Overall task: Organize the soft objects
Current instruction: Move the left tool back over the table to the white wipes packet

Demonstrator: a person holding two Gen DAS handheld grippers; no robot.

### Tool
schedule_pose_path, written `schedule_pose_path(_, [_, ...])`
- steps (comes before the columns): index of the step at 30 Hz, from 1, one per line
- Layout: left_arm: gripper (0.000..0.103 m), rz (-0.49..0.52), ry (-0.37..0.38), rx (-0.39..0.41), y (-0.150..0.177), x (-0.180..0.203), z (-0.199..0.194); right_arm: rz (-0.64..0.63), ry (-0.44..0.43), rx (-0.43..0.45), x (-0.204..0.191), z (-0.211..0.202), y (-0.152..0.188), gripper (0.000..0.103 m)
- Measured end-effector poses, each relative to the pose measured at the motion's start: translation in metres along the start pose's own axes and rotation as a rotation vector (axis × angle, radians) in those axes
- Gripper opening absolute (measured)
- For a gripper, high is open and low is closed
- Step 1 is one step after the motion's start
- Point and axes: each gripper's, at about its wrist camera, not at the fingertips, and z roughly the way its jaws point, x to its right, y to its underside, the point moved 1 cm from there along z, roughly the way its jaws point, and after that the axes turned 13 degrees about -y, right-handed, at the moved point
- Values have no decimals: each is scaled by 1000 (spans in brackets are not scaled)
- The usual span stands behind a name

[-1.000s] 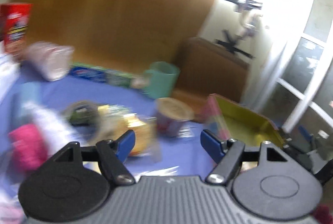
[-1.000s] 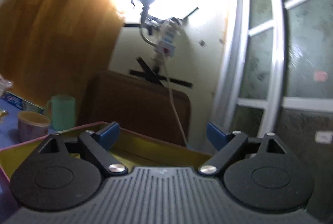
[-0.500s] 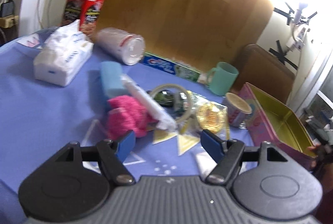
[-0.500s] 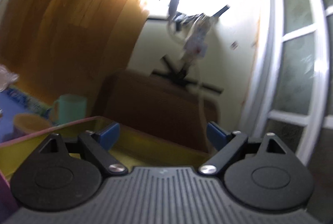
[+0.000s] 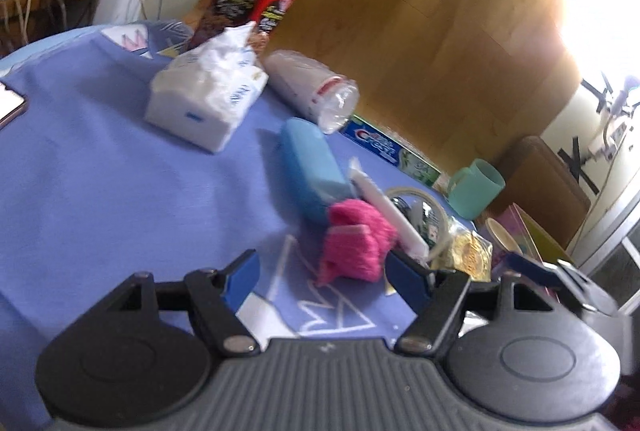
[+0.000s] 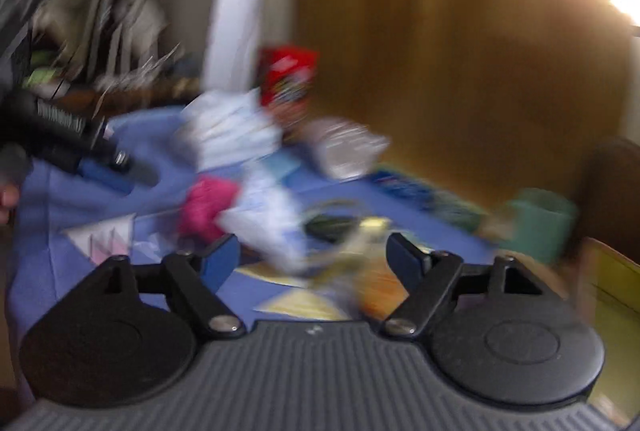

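Observation:
A pink knitted cloth [image 5: 356, 247] lies on the blue tablecloth [image 5: 120, 191]. It sits just beyond my left gripper [image 5: 324, 281], close to its right fingertip, and nothing touches it. That gripper is open and empty. Behind the cloth lie a blue sponge-like block [image 5: 312, 167] and a white tissue pack [image 5: 204, 95]. My right gripper [image 6: 312, 263] hovers over the table's clutter in a blurred view. Its jaws are closing with nothing between them. The pink cloth [image 6: 208, 207] is ahead to its left, and the left gripper [image 6: 80, 147] shows at that view's left edge.
A red box [image 5: 252, 7], a lying stack of plastic cups [image 5: 312, 91], a toothpaste box [image 5: 384, 147], a teal mug [image 5: 476, 187], a tape roll [image 5: 420, 215] and a white tube [image 5: 392, 215] crowd the table. A yellow-lined tin [image 6: 612, 283] stands at the right.
The left view has swung left and dropped towards the pink cloth. The right view has swept left from the window and tin to the cluttered table, and its jaws have narrowed slightly.

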Motion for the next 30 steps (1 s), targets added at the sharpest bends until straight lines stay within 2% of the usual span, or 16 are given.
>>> schedule_pose_path(2, [71,7,19,13,0,-8,-4,-19,-26,-44,-3,30,-11,77])
schedule_pose_path(4, [71,23,35,17,2,-13,-7,-40,-29,-79,-6,55,-16,66])
schedule_pose_path(6, [71,37,48,12,5,-16,-8,-47,-43,-119,-5,71,-21,31])
schedule_pose_path(9, [71,48,81,4,9,-17,-10,-38,-3,-85,-14,56,-18,16])
schedule_pose_path(10, [71,51,96,1,10,-17,-10,-39,4,-67,-18,45,-17,16])
schedule_pose_path(12, [76,67,129,-7,11,-13,-10,-85,16,-34,-31,17,-10,16])
schedule_pose_path(13, [82,79,144,-11,13,-9,-10,-127,21,-35,-41,13,-3,16])
schedule_pose_path(15, [89,108,169,-14,17,-1,-12,-212,31,-58,-63,-7,15,18])
schedule_pose_path(17, [90,144,190,-21,22,10,-13,-256,38,-94,-79,-18,35,25])
schedule_pose_path(18, [90,160,197,-29,25,15,-13,-259,40,-114,-85,-21,44,32])
schedule_pose_path(19, [90,174,203,-40,27,21,-13,-249,38,-129,-88,-23,51,35])
schedule_pose_path(20, [90,184,206,-47,30,25,-12,-220,32,-144,-90,-24,57,41])
schedule_pose_path(21, [88,199,207,-55,33,30,-11,-187,22,-149,-91,-23,61,43])
schedule_pose_path(24, [85,240,203,-74,39,40,-9,-91,27,-113,-87,-28,62,55])
schedule_pose_path(30, [84,292,203,-173,49,61,19,257,-71,-85,-51,-17,53,77])
